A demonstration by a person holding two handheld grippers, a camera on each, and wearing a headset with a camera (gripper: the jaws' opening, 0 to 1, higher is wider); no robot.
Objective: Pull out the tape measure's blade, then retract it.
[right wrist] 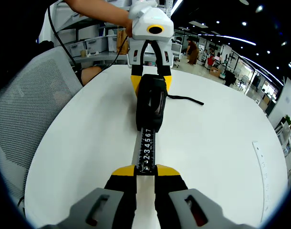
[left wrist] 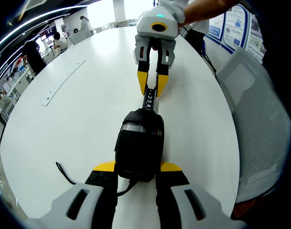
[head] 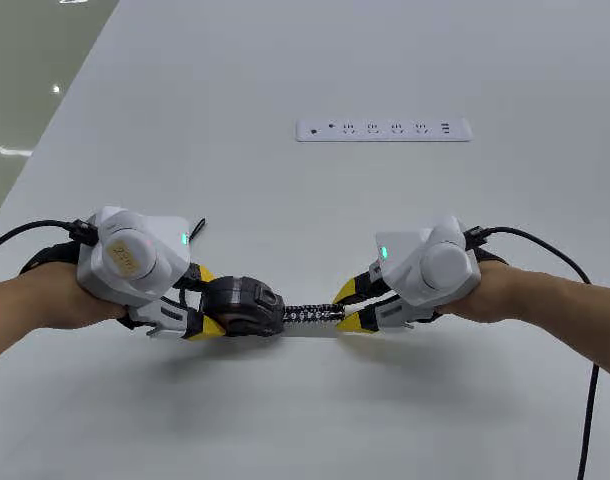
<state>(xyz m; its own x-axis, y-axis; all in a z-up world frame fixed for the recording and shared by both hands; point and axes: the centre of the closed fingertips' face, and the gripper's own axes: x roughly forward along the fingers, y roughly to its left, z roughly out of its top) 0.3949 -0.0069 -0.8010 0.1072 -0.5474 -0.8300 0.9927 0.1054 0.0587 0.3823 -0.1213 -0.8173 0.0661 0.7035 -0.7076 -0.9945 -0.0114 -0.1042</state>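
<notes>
A black tape measure [head: 242, 305] rests on the white table, its case held between the yellow-tipped jaws of my left gripper [head: 207, 300]. In the left gripper view the tape measure case [left wrist: 140, 144] sits between the left gripper [left wrist: 138, 167] jaws. A short length of blade [head: 312, 314] with black numbers runs out to my right gripper [head: 349, 305], which is shut on the blade's end. The right gripper view shows the blade [right wrist: 146, 149] leading from the right gripper [right wrist: 145, 169] to the case [right wrist: 151, 101]. A thin black wrist strap [right wrist: 186, 99] trails from the case.
A white power strip [head: 383, 130] lies flat farther back on the table [head: 285, 80]. Black cables [head: 588, 400] trail from both grippers. A grey mesh chair [left wrist: 260, 124] stands beside the table. People stand in the background of the room.
</notes>
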